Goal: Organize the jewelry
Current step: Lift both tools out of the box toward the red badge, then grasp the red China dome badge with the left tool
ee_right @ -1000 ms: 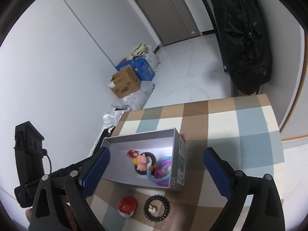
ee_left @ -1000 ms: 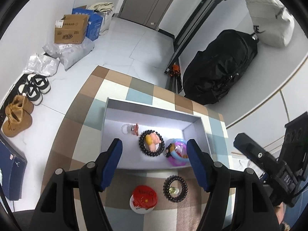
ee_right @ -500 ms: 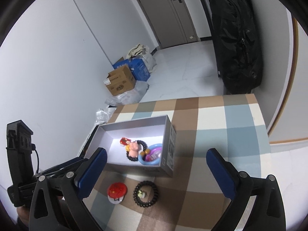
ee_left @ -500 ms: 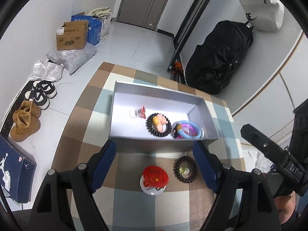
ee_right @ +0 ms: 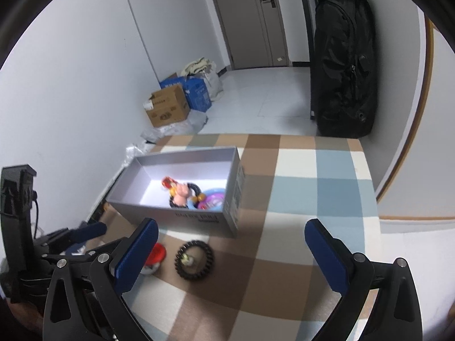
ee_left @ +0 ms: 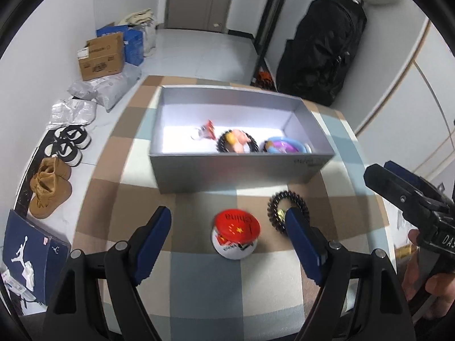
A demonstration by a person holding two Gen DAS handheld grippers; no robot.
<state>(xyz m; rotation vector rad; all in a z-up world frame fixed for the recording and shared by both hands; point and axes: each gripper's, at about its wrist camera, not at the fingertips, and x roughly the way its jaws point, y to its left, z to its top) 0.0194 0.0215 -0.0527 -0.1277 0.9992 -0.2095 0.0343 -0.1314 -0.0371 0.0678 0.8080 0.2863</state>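
Matt grey cardboard box; checked woven cloth on tabletop; glossy red lid on round tin; black coiled plastic hair tie; smooth glossy floor tiles.

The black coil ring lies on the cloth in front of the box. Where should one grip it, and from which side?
Probably from above. The coil ring lies flat on the checked cloth, so a side approach finds little to hold. Pinch one arc of its band, one finger inside the hole and one outside. The arc away from the red tin seems safest, since the tin stands close beside it.
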